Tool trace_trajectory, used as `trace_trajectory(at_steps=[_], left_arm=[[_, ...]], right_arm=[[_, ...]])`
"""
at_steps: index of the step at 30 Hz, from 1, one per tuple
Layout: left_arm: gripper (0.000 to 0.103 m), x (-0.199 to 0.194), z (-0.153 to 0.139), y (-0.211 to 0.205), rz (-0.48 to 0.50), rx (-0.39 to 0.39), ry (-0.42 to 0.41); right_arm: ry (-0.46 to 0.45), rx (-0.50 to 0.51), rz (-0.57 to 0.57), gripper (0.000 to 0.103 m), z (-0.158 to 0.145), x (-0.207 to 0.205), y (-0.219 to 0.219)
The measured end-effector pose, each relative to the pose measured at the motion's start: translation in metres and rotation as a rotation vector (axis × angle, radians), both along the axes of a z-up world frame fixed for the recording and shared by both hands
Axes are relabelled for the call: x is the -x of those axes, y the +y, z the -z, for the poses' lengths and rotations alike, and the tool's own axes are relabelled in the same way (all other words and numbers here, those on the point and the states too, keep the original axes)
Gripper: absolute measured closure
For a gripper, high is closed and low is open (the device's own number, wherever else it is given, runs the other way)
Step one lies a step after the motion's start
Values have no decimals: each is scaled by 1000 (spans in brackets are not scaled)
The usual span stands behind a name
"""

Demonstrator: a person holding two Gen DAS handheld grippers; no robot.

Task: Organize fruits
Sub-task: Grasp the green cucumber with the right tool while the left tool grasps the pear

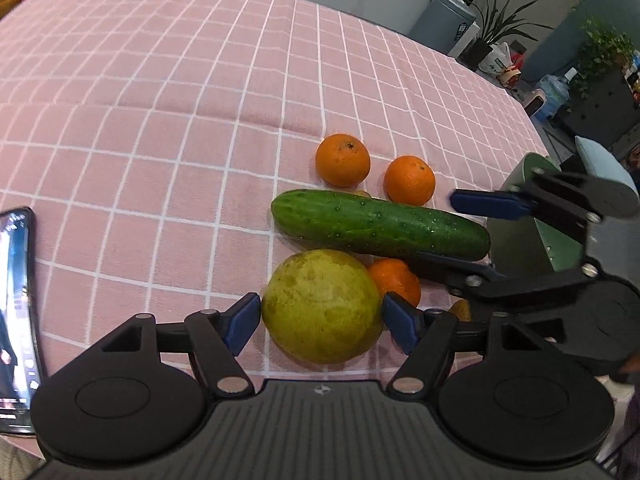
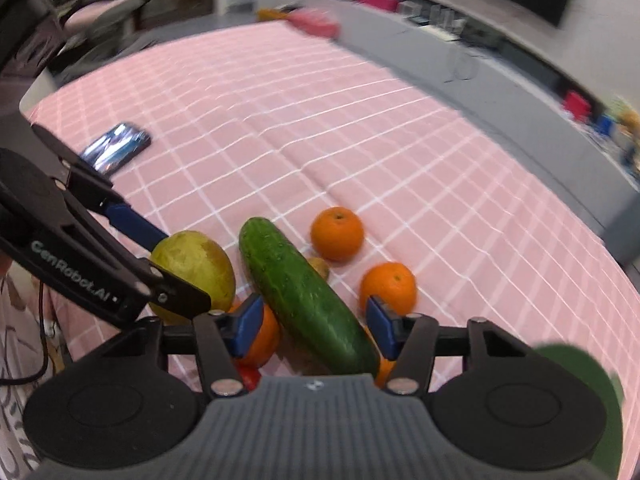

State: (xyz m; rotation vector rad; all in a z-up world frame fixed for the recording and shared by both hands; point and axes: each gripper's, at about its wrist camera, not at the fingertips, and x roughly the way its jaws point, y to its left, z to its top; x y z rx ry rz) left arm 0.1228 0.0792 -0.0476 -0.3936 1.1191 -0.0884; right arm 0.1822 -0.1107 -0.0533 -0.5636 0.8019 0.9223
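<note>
The left gripper, wide open, brackets the pear without clamping, so close squarely on its middle (cucumber at twelve o'clock), while the right gripper, also open, straddles that cucumber's near end.

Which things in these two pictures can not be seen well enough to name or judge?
- Small brownish fruit, right wrist view: mostly behind the cucumber; its kind is unclear.
- Red item, right wrist view: hidden by the right gripper.
- Green object, left wrist view: covered by the right gripper's linkage.
- Phone, left wrist view: cut by the edge.
</note>
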Motion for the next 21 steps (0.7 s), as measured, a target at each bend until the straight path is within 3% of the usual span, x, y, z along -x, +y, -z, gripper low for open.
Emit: trace_trajectory(at_steps=[6,13,15,21], left_arm=[[22,-2,7,7,-7,60,8],[25,-2,8,6,7,61,-12],[26,-3,8,6,2,67,-14],[26,2,6,1,14,31,-31]], right_arm=[[104,58,-146,49,5,-31,22],[274,55,-119,49,18,-58,33],[319,38,-99,56,22,-62,34],[251,35,-89,65,17,-47,30]])
